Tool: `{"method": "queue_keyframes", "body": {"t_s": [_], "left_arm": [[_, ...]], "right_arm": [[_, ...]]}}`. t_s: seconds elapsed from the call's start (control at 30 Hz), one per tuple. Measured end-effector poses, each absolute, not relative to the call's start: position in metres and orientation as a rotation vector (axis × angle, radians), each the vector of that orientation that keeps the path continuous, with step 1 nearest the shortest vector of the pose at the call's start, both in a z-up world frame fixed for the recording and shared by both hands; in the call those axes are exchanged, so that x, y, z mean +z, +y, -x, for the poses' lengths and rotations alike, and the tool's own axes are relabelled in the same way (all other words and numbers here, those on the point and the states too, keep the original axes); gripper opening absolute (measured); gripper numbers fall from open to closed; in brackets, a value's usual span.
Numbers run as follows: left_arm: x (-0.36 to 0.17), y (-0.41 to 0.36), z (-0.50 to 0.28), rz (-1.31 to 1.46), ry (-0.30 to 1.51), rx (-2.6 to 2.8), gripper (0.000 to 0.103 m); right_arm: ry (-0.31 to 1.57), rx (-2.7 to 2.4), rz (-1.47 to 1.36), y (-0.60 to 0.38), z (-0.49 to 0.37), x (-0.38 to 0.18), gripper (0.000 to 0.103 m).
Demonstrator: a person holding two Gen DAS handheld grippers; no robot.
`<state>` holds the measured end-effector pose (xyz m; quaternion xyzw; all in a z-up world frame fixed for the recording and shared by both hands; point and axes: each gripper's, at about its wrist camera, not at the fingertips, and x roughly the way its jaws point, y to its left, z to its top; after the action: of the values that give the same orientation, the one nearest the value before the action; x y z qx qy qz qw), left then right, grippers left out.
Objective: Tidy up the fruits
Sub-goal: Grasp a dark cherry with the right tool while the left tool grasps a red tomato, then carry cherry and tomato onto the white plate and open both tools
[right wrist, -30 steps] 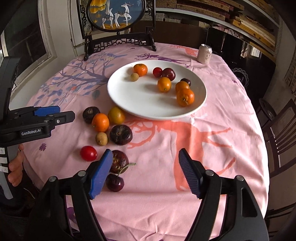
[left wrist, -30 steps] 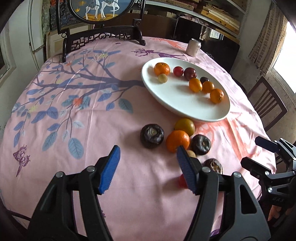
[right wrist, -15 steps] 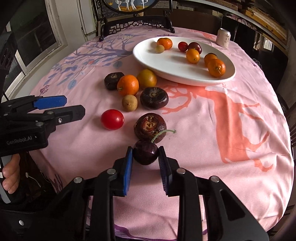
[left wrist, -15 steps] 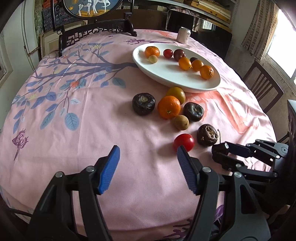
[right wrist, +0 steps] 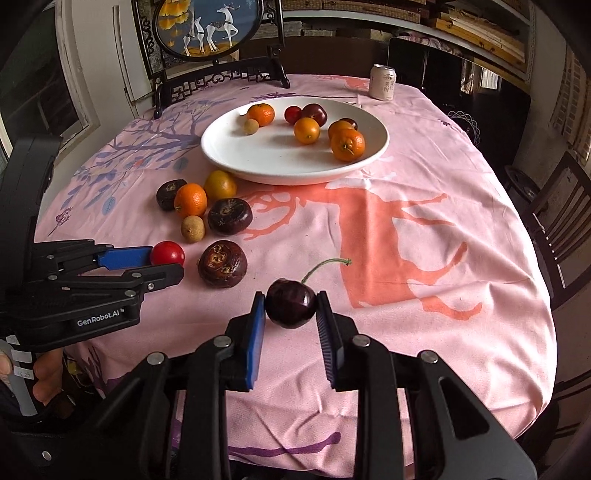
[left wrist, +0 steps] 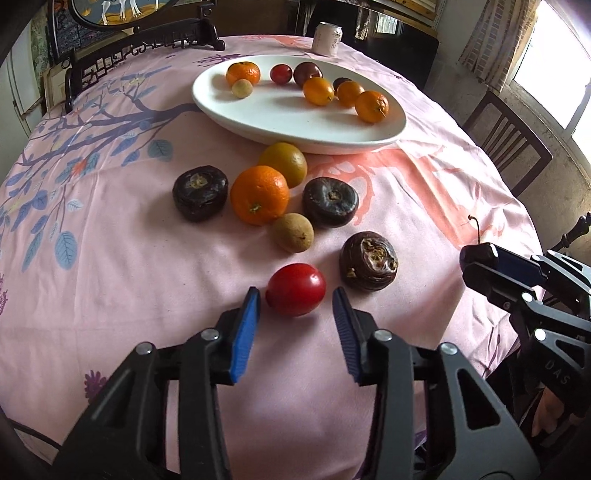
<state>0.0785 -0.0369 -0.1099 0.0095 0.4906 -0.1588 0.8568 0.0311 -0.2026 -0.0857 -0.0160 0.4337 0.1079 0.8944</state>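
My right gripper is shut on a dark cherry with a curved stem and holds it above the pink cloth. My left gripper is open, its blue pads either side of a red tomato that lies on the cloth. The tomato also shows in the right wrist view. Beyond it lie three dark wrinkled fruits, an orange, a yellow-green fruit and a small brown fruit. A white plate holds several oranges and small dark fruits.
A drink can stands beyond the plate near the table's far edge. A framed deer picture on a dark stand sits at the back. Wooden chairs stand at the right. The cloth's front edge drops off close to both grippers.
My right gripper has lifted the cherry off the cloth. My left gripper has moved forward and narrowed, so the tomato now lies between its pads.
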Motion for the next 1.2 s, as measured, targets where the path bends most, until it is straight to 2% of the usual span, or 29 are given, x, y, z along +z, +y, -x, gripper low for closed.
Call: {"method": "queue_keyframes", "body": {"t_s": [0.07,0.13,0.37,0.63,0.83,1.0,1.2], "left_arm": [[-0.110,-0.039,-0.081,-0.018,1.016,-0.329,0.038],[-0.110,-0.039,-0.084,-0.009,1.007,-0.325,0.032],[-0.100,-0.036,-0.075,-0.008,0.976,-0.324,0.032],[-0.056,-0.025,-0.080,-0.028,0.878,-0.305,0.032],[-0.028,-0.022,-0.138,-0.050,0.869,-0.252,0.032],[-0.006,-0.044,-0.210,-0.075,0.881,-0.214,0.032],[-0.018,-0.068,-0.285,-0.076,0.962,-0.177,0.032]], "right_arm": [[0.895,0.222,0.025,-0.206,-0.030,-0.085,0.028],[0.890,0.223,0.023,-0.207,-0.028,-0.084,0.028],[0.881,0.226,0.005,-0.210,-0.028,-0.084,0.028],[0.885,0.245,-0.023,-0.214,-0.037,-0.086,0.028],[0.867,0.252,-0.005,-0.212,-0.062,-0.076,0.028],[0.780,0.269,0.036,-0.206,-0.119,-0.041,0.028],[0.776,0.244,0.144,-0.192,-0.209,-0.038,0.028]]}}
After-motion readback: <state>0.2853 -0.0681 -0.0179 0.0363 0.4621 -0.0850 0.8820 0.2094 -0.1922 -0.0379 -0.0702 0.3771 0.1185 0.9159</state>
